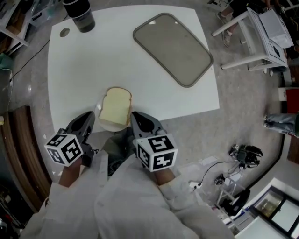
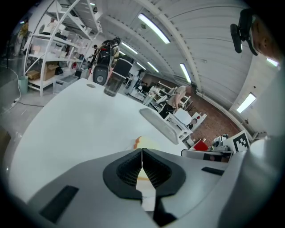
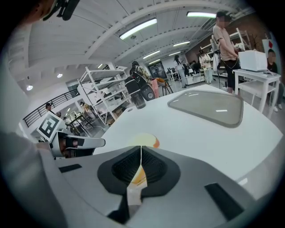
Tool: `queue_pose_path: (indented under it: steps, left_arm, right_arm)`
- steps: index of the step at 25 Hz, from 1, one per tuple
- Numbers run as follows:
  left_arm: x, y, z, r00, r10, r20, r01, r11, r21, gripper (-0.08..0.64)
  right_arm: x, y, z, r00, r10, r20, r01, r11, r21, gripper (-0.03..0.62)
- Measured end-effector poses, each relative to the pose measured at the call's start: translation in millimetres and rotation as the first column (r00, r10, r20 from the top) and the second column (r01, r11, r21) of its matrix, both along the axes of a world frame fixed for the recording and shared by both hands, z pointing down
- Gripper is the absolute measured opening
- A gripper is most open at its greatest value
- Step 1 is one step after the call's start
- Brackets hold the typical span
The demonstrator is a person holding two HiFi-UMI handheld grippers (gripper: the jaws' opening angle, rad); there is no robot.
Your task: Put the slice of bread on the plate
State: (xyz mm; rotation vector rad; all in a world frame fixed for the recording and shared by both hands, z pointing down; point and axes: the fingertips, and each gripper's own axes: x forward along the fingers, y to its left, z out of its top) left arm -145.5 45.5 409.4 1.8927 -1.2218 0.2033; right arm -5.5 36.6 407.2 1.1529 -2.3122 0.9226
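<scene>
A pale slice of bread (image 1: 117,106) with a brown crust lies on a small white plate (image 1: 104,124) at the table's near edge. My left gripper (image 1: 88,117) is just left of the plate, its jaws shut with nothing between them. Just right of the plate is my right gripper (image 1: 136,117), also shut and empty. Neither touches the bread. In the left gripper view the bread (image 2: 146,143) shows just past the closed left gripper (image 2: 142,153). The right gripper view shows the bread (image 3: 145,140) beyond the closed right gripper (image 3: 141,151).
A grey rounded tray (image 1: 173,48) lies at the back right of the white table (image 1: 84,70). A dark jug (image 1: 79,14) and a small round disc (image 1: 64,32) are at the back left. White racks (image 1: 254,35) and cables (image 1: 233,168) are on the floor to the right.
</scene>
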Motion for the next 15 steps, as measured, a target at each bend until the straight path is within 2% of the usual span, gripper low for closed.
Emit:
queue_pose_path:
  steps: [11, 15]
  left_arm:
    - [-5, -2, 29, 0.999, 0.023, 0.044, -0.020, 0.997, -0.073, 0.011]
    - [-5, 1, 37, 0.999, 0.032, 0.039, -0.028, 0.995, -0.098, 0.011]
  right_arm:
    - [4, 10, 34, 1.000, 0.019, -0.023, -0.021, 0.996, -0.086, 0.015]
    - [4, 10, 41, 0.999, 0.034, -0.037, -0.037, 0.994, -0.105, 0.015]
